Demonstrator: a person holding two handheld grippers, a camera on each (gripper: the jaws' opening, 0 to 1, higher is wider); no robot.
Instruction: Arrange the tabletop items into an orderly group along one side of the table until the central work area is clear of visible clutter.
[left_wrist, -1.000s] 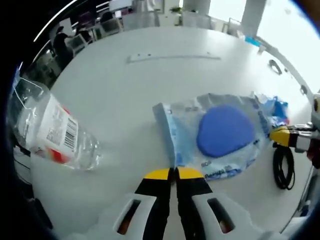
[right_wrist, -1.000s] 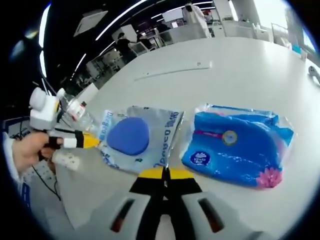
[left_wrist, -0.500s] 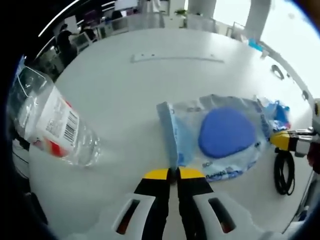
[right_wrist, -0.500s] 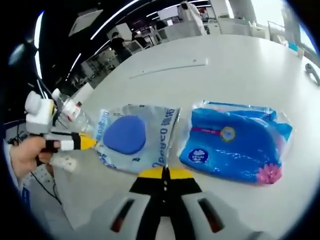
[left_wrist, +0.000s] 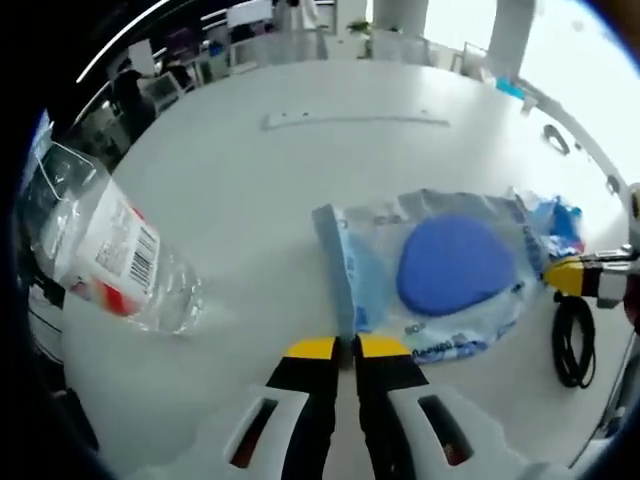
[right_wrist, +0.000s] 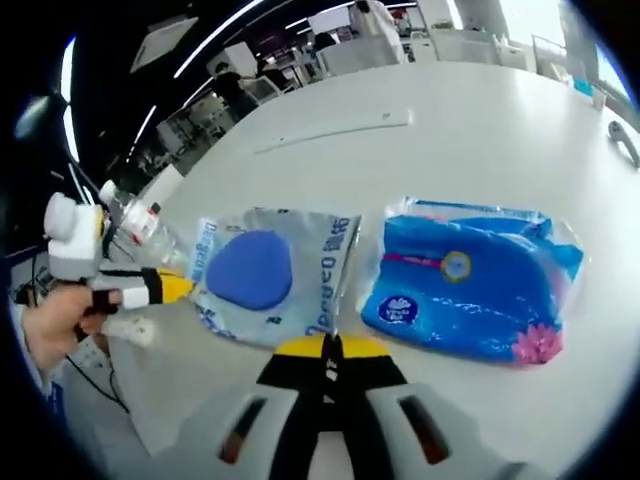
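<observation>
A clear plastic bag holding a round blue pad lies flat on the white table. My left gripper is shut on its near edge. My right gripper is shut on the bag at its opposite corner, and shows in the left gripper view as a yellow tip at the bag's right side. The left gripper, held by a hand, touches the bag's left edge. A blue tissue pack lies right beside the bag. A clear water bottle lies on its side to the left.
A black cable loop lies near the table edge by the right gripper. A long white strip sits mid-table, and a metal piece lies far right. Chairs and people stand beyond the far edge.
Both views have shifted slightly with the hands. The bag, bottle and tissue pack lie as before, and both grippers stay shut.
</observation>
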